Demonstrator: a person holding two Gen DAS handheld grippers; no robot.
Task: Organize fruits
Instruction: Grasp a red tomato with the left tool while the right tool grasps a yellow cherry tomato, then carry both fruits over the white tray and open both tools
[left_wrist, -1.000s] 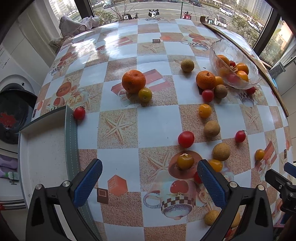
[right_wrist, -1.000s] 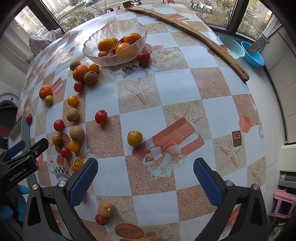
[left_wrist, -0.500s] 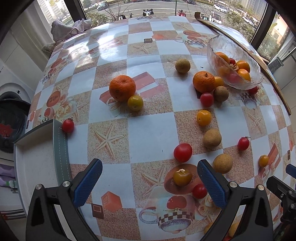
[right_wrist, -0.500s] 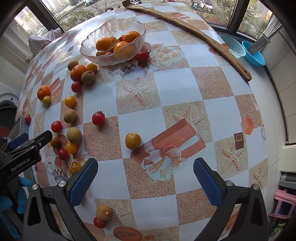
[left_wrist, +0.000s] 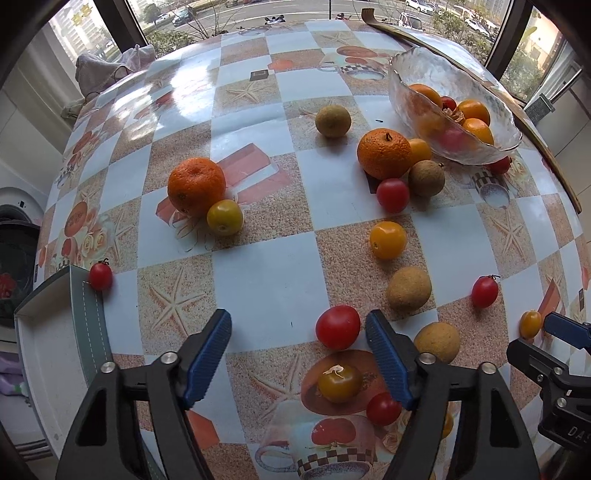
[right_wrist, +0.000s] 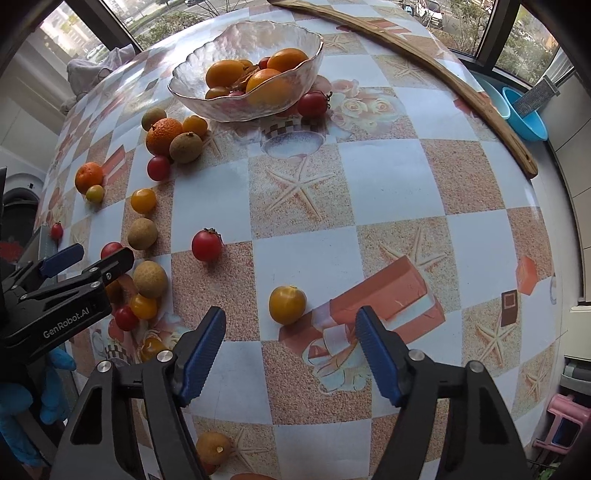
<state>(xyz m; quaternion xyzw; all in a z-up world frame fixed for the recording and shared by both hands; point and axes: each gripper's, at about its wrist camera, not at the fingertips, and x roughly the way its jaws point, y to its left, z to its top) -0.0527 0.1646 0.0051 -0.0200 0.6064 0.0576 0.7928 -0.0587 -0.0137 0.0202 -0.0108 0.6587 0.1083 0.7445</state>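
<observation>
**Both grippers spread above scattered fruit**

The left gripper (left_wrist: 298, 334) hovers low over the checked tablecloth (left_wrist: 266, 280), its jaws spread wide and holding nothing. A red cherry tomato (left_wrist: 337, 327) lies just inside its right finger, with a yellow tomato (left_wrist: 340, 382) nearer the camera between the fingers. The right gripper (right_wrist: 291, 332) is likewise parted and empty, with a yellow tomato (right_wrist: 287, 304) lying on the cloth just ahead of the gap between its fingers.

Farther out in the left view, a brown round fruit (left_wrist: 408, 288) and an orange-yellow tomato (left_wrist: 388, 240) lie to the right. A large orange (left_wrist: 196, 186) touches a small yellow-green fruit (left_wrist: 224, 217) to the left. A small red tomato (left_wrist: 100, 276) lies at the corner of a white tray (left_wrist: 55, 332).

Beyond these, a second orange (left_wrist: 384, 153) lies close to a red tomato (left_wrist: 393, 195) and a brown fruit (left_wrist: 426, 178), near the glass bowl (left_wrist: 413, 74). The bowl holds several orange fruits and what seems a red one, blurred through the glass. A wooden strip (right_wrist: 424, 66) runs along the far edge of the table.
</observation>
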